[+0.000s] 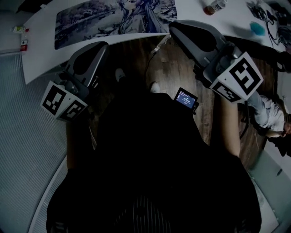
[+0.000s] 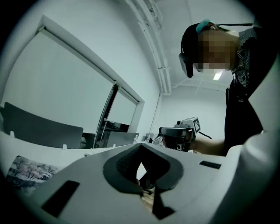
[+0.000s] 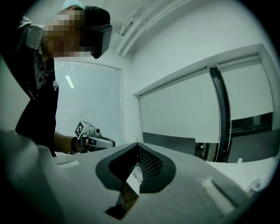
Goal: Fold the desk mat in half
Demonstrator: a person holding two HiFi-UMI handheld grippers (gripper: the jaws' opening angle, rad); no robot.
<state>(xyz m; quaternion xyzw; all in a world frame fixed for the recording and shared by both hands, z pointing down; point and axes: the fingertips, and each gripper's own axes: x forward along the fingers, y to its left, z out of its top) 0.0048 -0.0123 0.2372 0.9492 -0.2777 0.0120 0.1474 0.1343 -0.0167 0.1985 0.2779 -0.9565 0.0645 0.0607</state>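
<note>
Approach judged in hand: left gripper (image 1: 104, 46) and right gripper (image 1: 173, 26), jaws together, held before flat desk mat (image 1: 91, 20); parting needed to clamp edge ahead.

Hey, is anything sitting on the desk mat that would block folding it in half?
Nothing visible lies on the desk mat; the bottle sits on the table beside it. The mat's far edge is out of frame.

Black top (image 1: 150, 154), striped at collar; pale shoes (image 1: 155, 87), probably trainers
</note>
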